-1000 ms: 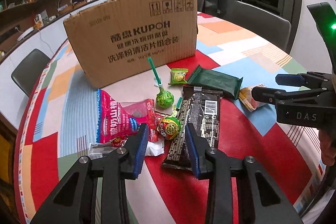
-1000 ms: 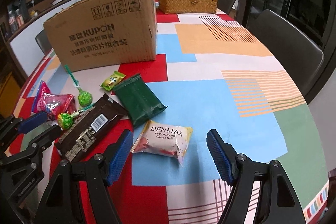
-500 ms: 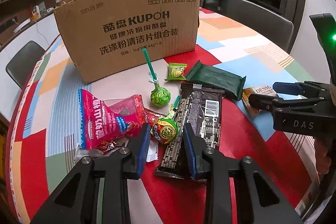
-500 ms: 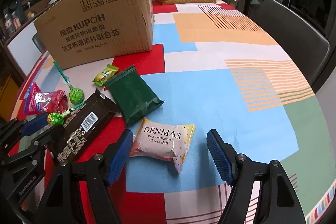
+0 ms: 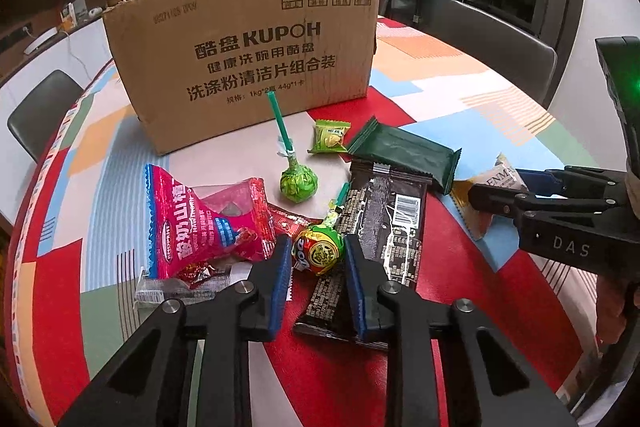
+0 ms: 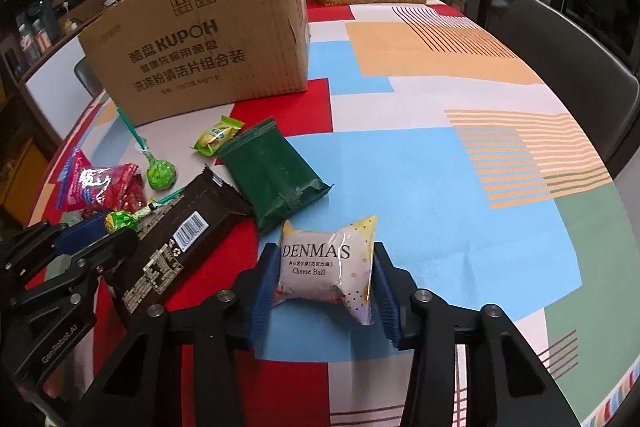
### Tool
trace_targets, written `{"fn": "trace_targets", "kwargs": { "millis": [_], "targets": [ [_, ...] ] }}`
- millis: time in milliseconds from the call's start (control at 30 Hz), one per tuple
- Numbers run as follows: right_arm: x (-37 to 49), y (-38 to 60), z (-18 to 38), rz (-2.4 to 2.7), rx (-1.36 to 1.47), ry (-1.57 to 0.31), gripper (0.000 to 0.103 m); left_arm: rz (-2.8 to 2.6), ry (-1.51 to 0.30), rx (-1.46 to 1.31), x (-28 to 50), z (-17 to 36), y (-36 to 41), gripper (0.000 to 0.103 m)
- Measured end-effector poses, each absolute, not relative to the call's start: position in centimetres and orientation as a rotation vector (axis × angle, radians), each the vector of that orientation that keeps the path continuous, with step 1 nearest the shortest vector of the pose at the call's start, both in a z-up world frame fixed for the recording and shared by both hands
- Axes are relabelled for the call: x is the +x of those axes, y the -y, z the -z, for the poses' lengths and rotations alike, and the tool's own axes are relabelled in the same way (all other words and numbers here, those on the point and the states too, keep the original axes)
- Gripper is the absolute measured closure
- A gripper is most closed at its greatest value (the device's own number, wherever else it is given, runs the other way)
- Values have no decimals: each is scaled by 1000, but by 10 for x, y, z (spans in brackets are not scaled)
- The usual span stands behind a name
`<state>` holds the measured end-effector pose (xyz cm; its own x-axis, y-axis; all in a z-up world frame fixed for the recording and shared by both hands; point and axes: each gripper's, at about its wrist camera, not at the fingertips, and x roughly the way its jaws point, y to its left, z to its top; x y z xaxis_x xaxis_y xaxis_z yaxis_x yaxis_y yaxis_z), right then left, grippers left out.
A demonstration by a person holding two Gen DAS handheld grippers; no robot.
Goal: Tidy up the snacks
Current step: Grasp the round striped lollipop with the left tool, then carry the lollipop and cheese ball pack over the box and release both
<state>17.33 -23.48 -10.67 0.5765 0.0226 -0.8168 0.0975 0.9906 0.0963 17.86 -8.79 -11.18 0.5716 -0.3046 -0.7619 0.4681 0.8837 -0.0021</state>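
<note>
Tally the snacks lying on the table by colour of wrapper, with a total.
Light green: 2, green lollipop and small green candy
Dark green: 1, dark green packet
Dark brown: 1, brown bar
Red or pink: 2, pink bag and red-and-yellow lollipop
White: 1, Cheese Ball pack
Clear: 1, clear-wrapped candy
Total: 8

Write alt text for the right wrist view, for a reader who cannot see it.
The right gripper is closing on a white DENMAS Cheese Ball packet, its blue pads touching both sides, on a table with a colourful patchwork cloth. To the left lie a dark green foil packet, a long brown snack bar and green lollipops, before a brown cardboard box.
</note>
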Motion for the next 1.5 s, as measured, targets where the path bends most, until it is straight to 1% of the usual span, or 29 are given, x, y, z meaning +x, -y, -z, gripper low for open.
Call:
{"fn": "trace_targets", "kwargs": {
  "millis": [200, 533, 833, 1233, 1500],
  "targets": [
    [166, 232, 98, 32, 124, -933, 62, 451, -818, 196, 172, 98, 86, 76],
    [153, 220, 64, 3, 93, -843, 62, 431, -749, 172, 161, 68, 79, 76],
    [151, 211, 29, -38, 65, -744, 62, 414, -636, 165, 152, 28, 70, 76],
    [175, 199, -29, -92, 43, -556, 62, 374, -488, 144, 169, -25, 57, 76],
    [203, 190, -60, -120, 23, -468, 62, 356, -444, 145, 194, -46, 53, 76]
  ]
}}
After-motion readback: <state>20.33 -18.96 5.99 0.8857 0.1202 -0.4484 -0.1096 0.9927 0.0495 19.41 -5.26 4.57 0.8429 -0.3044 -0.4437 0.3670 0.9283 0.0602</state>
